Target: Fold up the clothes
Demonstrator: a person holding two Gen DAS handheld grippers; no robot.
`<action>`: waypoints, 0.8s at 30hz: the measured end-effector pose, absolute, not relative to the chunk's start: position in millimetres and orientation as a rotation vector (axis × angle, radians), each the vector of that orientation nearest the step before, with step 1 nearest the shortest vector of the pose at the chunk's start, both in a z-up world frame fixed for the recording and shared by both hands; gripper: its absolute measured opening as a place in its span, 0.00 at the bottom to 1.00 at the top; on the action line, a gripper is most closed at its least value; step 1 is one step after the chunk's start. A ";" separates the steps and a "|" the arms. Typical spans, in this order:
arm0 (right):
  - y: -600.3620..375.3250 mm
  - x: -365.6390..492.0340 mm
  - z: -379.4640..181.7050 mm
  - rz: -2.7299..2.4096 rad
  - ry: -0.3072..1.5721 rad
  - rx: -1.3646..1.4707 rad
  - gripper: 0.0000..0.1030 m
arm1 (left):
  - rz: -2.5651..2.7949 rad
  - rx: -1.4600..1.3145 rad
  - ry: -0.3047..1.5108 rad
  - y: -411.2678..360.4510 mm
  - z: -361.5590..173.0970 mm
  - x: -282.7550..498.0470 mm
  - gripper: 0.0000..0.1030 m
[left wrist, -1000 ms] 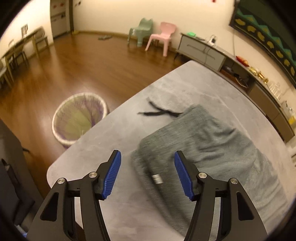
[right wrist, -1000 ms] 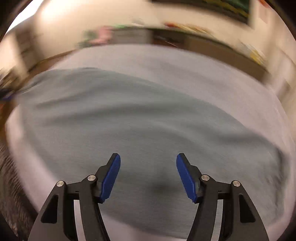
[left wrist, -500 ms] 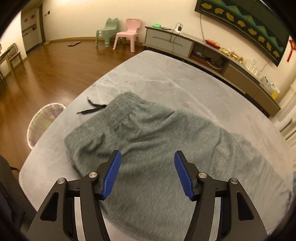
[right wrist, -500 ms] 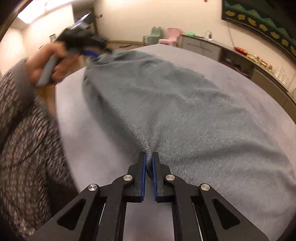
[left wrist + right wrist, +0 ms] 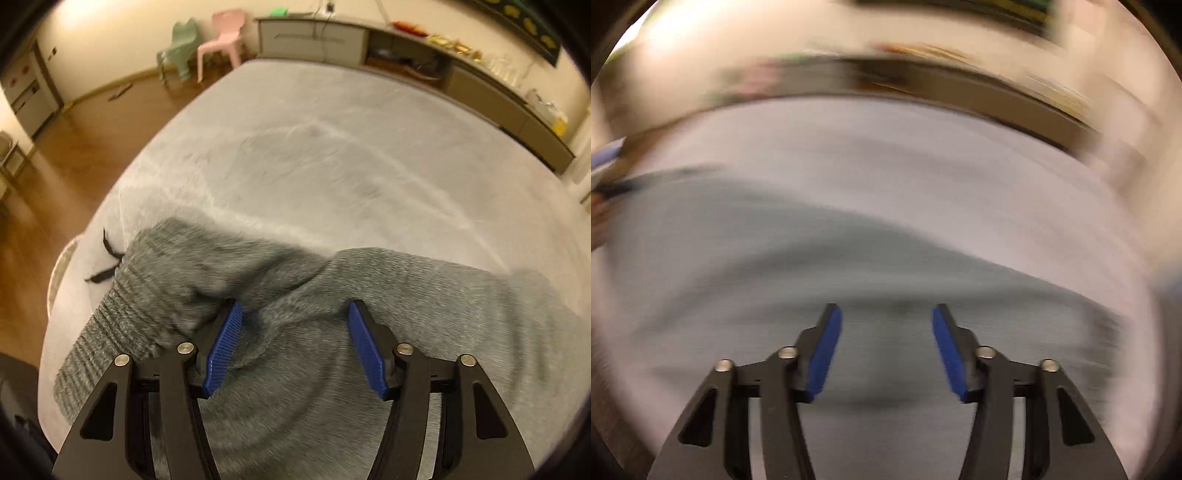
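Half a second before, my right gripper [image 5: 886, 347] had been pinched on the edge of the grey garment [image 5: 369, 306]; now its jaws stood wide with nothing between them, and its camera was swinging fast. My left gripper [image 5: 293, 347] had dropped from above the cloth to right down on it, jaws also wide, and the ribbed waistband [image 5: 110, 325] had bunched up against the left finger [image 5: 221, 350].

The garment lay crumpled on the near part of the grey table [image 5: 332, 155], the waistband at its left end beside the black drawstring [image 5: 105, 266].

To fold well, I judged I should catch only the top layer at the waistband, close firmly before lifting, and carry the fold evenly with both tongs.

The right view was smeared by motion, so seams and edges there were unreadable. The garment's near edge was hidden behind the gripper frames, and whether any fold already existed I could not tell.
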State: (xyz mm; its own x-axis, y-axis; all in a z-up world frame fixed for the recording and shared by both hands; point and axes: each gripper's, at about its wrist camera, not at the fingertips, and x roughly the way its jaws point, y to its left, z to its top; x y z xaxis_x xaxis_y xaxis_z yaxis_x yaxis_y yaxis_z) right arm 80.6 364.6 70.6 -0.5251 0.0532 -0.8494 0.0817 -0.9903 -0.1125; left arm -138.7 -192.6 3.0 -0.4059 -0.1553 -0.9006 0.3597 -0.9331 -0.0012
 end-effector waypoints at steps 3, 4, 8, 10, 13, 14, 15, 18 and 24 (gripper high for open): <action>457.3 60.3 48.6 -2.831 -0.166 1.669 0.42 | -2.349 1.462 0.261 -203.7 2.8 -139.4 0.65; 481.1 56.3 44.9 -2.841 -0.317 1.676 0.40 | -2.333 1.450 0.260 -207.2 2.9 -139.4 0.66; 481.7 19.3 40.2 -2.910 -0.305 1.693 0.31 | -2.292 1.425 0.270 -202.0 13.8 -135.3 0.62; 468.8 17.4 48.9 -2.896 -0.297 1.635 0.33 | -2.368 1.401 0.287 -187.3 31.6 -122.4 0.62; 444.3 31.9 70.7 -2.847 -0.300 1.455 0.42 | -2.543 1.432 0.334 -147.7 47.4 -86.1 0.64; 427.9 28.6 67.3 -2.786 -0.258 1.456 0.47 | -2.582 1.457 0.350 -136.0 46.9 -76.4 0.64; 411.5 25.3 63.9 -2.725 -0.216 1.456 0.48 | -2.610 1.494 0.363 -123.6 42.2 -66.5 0.64; 377.4 10.7 42.0 -2.617 -0.035 1.517 0.48 | -2.617 1.599 0.288 -90.4 17.4 -39.2 0.64; 365.5 -6.6 40.8 -2.673 0.080 1.555 0.57 | -2.603 1.505 0.048 -52.7 6.9 -2.1 0.65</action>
State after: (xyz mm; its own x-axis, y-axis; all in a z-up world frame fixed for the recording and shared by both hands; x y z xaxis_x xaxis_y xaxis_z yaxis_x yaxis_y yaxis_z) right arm -6.6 365.5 40.8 -0.4939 -0.0160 -0.8694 0.0678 -0.9975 -0.0201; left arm -2.1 -52.7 6.9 -0.4922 -0.1004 -0.8647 0.1320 -0.9905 0.0399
